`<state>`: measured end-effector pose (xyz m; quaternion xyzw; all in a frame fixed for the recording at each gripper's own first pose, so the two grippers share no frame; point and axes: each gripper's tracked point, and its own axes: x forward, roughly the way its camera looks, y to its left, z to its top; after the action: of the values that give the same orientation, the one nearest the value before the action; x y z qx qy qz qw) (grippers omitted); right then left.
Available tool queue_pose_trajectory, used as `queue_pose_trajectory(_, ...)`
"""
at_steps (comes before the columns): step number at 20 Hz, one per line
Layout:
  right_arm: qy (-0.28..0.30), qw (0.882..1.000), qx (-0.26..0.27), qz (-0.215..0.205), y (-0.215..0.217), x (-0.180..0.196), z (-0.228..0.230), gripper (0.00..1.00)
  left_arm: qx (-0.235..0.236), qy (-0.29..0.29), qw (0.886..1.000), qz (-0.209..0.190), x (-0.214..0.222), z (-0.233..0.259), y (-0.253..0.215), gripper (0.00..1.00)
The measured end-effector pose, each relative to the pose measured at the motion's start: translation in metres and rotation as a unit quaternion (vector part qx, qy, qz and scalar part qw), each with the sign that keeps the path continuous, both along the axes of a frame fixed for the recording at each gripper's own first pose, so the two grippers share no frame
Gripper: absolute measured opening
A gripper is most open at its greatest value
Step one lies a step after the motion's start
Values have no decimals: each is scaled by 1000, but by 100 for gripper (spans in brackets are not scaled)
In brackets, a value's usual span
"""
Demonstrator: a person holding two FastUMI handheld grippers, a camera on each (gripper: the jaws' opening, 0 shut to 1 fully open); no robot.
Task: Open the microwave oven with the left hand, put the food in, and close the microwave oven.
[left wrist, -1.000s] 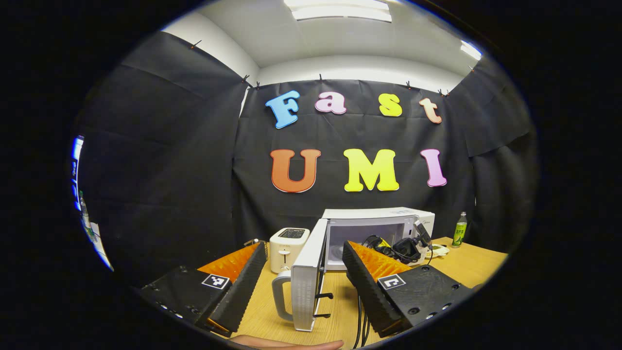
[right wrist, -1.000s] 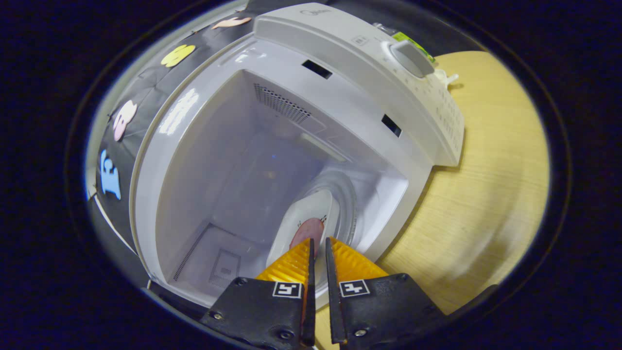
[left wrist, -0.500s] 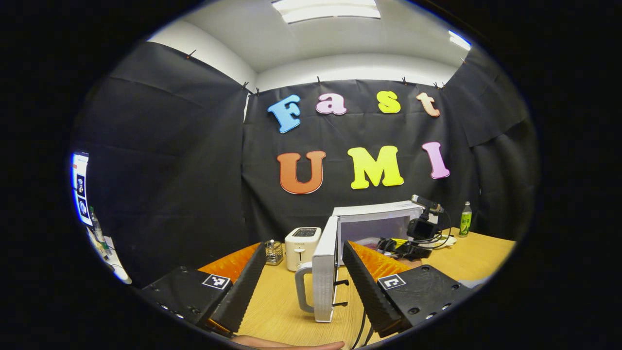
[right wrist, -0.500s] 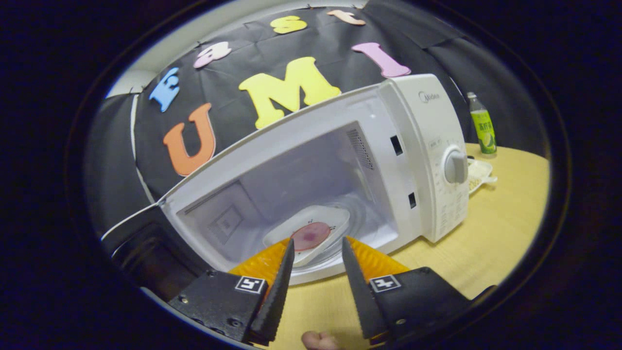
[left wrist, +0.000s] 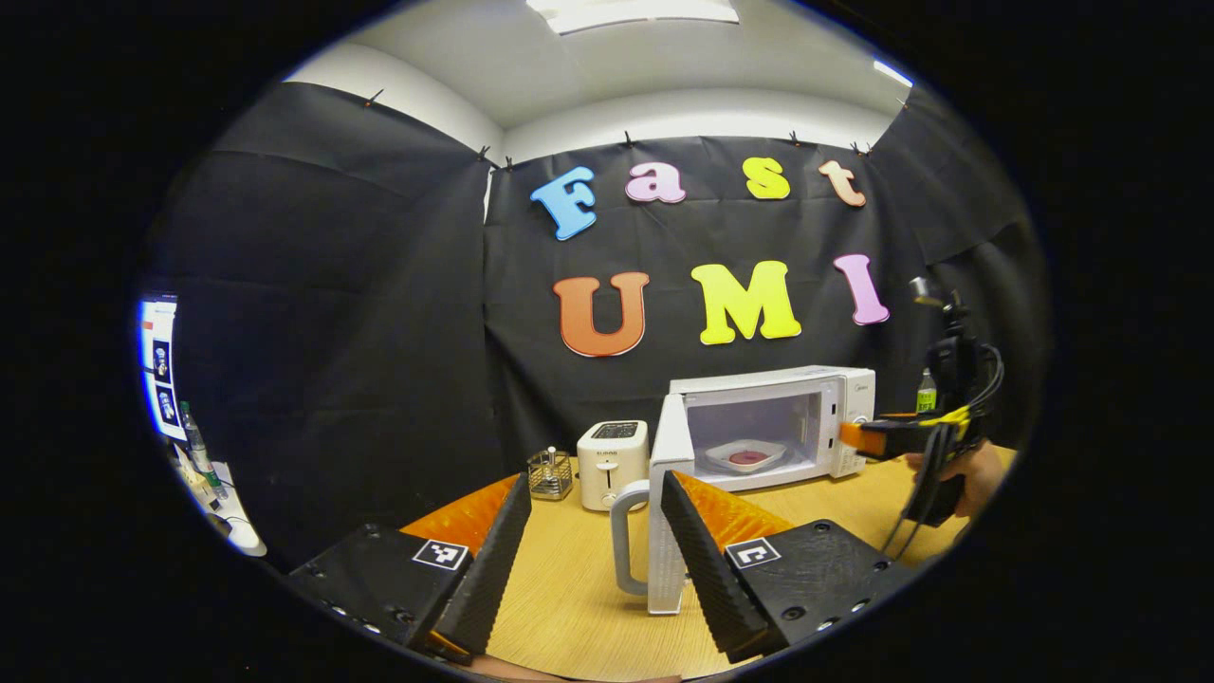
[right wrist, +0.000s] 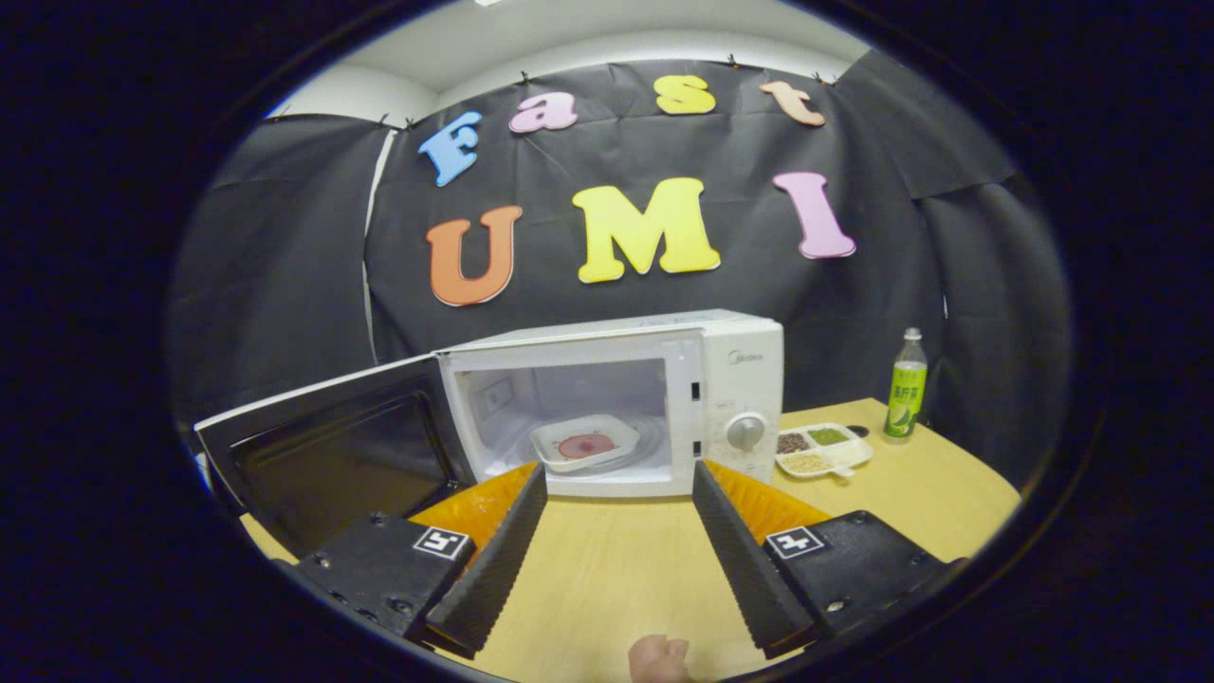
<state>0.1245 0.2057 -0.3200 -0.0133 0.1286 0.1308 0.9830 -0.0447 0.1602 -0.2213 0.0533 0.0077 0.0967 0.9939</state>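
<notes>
With the plate of food (right wrist: pixel 585 443) resting inside the microwave (right wrist: pixel 616 403), both hand-held grippers gape empty, so the left hand-held gripper (left wrist: pixel 593 541) should push the door (left wrist: pixel 667 512) shut squarely by its handle (left wrist: pixel 624 539).

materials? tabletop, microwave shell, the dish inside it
Tabletop: looks like light wood or wood-look laminate, matte, faint grain lines.
Microwave shell: white, smooth, faintly glossy; painted metal or plastic, can't tell which.
Dish: white, glossy, shallow squarish tray with rounded corners; ceramic or plastic, unclear.
</notes>
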Motion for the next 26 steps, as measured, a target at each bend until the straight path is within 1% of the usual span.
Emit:
queue_pose_trajectory(1,-9,1000,-8,-1,-13,-15,10,91,3,-3,1000,16,2,-2,9,80)
queue_pose_trajectory(2,-18,1000,-18,-4,-27,-28,21,98,2,1,1000,15,4,-7,11,63)
queue_pose_trajectory(3,-24,999,-27,-4,-39,-41,29,98,-2,8,1000,13,5,-14,12,65)
queue_pose_trajectory(4,-26,999,-33,0,-49,-55,37,99,0,14,1000,16,8,-18,15,43)
queue_pose_trajectory(5,-25,999,-44,-1,-61,-68,43,98,3,15,1000,22,11,-21,19,42)
queue_pose_trajectory(6,-28,998,-55,-3,-74,-77,50,98,8,13,1000,27,11,-21,22,38)
queue_pose_trajectory(7,-29,998,-58,-6,-84,-87,57,98,19,8,999,42,13,-21,30,22)
queue_pose_trajectory(8,-34,998,-53,-7,-92,-97,67,98,20,11,999,43,19,-25,35,12)
queue_pose_trajectory(9,-40,998,-43,-5,-97,-106,79,99,15,15,999,34,22,-30,35,10)
queue_pose_trajectory(10,-43,999,-33,-5,-102,-116,88,98,7,17,1000,17,32,-34,30,10)
queue_pose_trajectory(11,-47,999,-22,-4,-107,-125,98,98,-5,26,1000,12,40,-40,35,10)
queue_pose_trajectory(12,-49,999,-16,2,-109,-134,107,98,-20,34,999,-9,44,-53,28,5)
queue_pose_trajectory(13,-54,998,-12,9,-111,-142,116,98,-33,24,999,-7,51,-54,33,7)
queue_pose_trajectory(14,-60,998,-10,14,-113,-148,126,98,-48,44,998,-15,57,-62,39,0)
queue_pose_trajectory(15,-69,997,-9,17,-116,-154,134,99,-59,47,997,-25,62,-68,40,0)
queue_pose_trajectory(17,-85,996,-12,19,-120,-161,146,98,-78,48,993,-70,66,-71,29,0)
queue_pose_trajectory(18,-88,996,-14,16,-123,-164,150,98,-80,42,992,-85,69,-68,26,0)
queue_pose_trajectory(22,-99,995,-19,11,-131,-168,157,98,-102,40,986,-129,71,-64,17,0)
queue_pose_trajectory(24,-103,995,-13,-2,-141,-169,164,98,-123,46,978,-160,71,-66,2,0)
queue_pose_trajectory(26,-96,995,-1,2,-142,-174,167,99,-132,47,971,-191,68,-63,-14,0)
